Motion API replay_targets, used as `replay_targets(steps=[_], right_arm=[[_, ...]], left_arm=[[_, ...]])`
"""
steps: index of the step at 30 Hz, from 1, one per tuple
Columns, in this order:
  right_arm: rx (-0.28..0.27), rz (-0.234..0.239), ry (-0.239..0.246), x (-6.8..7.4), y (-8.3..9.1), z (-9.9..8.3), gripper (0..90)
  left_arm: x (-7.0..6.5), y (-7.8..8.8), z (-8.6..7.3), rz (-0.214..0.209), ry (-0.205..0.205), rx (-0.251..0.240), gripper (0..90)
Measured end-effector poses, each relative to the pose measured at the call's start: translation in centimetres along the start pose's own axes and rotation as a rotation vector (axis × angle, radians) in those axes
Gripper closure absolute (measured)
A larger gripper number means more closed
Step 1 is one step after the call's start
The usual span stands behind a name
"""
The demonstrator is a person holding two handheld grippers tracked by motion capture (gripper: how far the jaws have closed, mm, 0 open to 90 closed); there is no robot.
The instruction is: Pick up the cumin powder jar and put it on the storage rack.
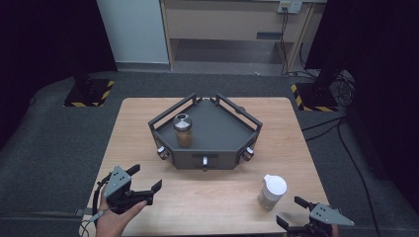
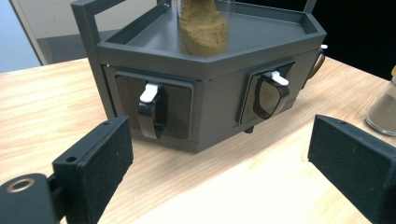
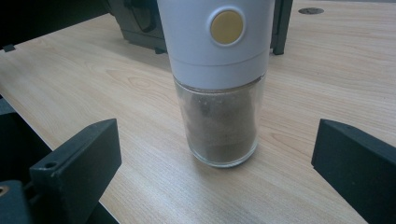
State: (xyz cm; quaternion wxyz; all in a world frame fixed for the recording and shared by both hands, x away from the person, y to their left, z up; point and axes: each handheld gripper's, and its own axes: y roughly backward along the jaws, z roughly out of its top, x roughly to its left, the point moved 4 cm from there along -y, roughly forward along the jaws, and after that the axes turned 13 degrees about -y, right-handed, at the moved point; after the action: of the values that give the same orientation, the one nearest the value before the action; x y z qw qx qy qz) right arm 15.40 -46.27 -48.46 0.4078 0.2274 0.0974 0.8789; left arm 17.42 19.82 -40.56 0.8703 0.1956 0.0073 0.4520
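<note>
Approach step, nothing grasped yet. Right gripper (image 1: pixel 301 212) at the desk's (image 1: pixel 212 197) near right corner, jaws wide apart, lined up on the white-capped spice jar (image 3: pixel 217 84) standing upright near the front edge, right of centre. Left gripper (image 1: pixel 143 185) near the front left corner, jaws also apart and empty, facing the grey rack (image 2: pixel 210 88). A second jar (image 1: pixel 183 130) stands on the rack's top. Likely next: right advances until the jaws straddle the glass body, then closes.
</note>
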Motion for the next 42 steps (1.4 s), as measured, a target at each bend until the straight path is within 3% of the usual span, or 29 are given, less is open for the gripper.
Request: replay_targets(steps=[25, 29, 42], right_arm=[[-0.025, -0.015, -0.002, -0.1, 0.3, -0.2, 1.8], [-0.022, -0.016, 0.003, 0.0, 0.2, -0.2, 1.8], [-0.015, -0.006, 0.01, 0.3, -0.1, -0.2, 1.8]], left_arm=[[-3.8, 3.2, -4.9, 0.046, 0.061, 0.021, 5.1], [-3.8, 3.4, -5.6, 0.066, 0.064, 0.021, 5.1], [-3.6, 4.1, -6.5, 0.071, 0.057, 0.042, 5.1]])
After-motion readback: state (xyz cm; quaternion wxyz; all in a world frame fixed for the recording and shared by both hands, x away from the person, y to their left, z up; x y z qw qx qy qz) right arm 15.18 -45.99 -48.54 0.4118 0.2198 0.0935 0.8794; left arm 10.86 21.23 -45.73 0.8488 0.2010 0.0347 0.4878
